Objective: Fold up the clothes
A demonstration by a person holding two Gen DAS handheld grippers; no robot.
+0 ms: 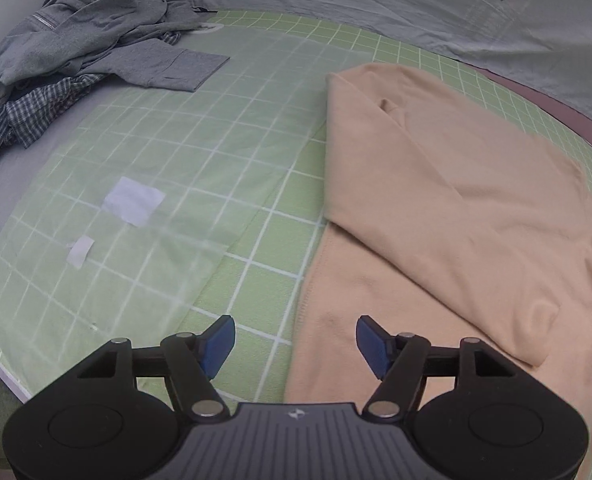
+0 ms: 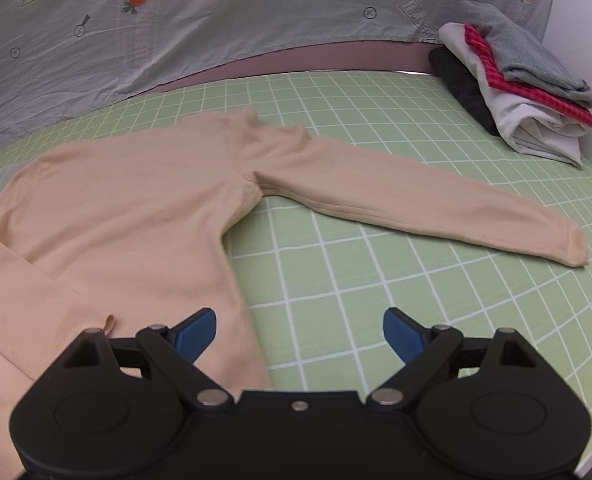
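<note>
The left gripper (image 1: 295, 342), black with blue pads, hangs with its jaws apart and nothing between them, above the left hem edge of a peach long-sleeved knit top (image 1: 448, 208). The right gripper (image 2: 299, 334) stands with its jaws wide apart, also empty, over the right side edge of the same top (image 2: 128, 208).

The top lies flat on a green cutting mat with a white grid (image 2: 376, 280), which covers the worktop. Its left sleeve (image 1: 436, 216) is folded across the body; its right sleeve (image 2: 416, 204) lies stretched out flat toward the mat's right edge.

On the left part of the mat are two pale patches (image 1: 134, 200). At the far left corner sits a loose heap of grey and checked garments (image 1: 84, 52). At the far right corner sits a pile of folded clothes in grey, red check, white and black (image 2: 524, 88). Beyond the far edge hangs a pale grey sheet printed with carrots (image 2: 256, 12).
</note>
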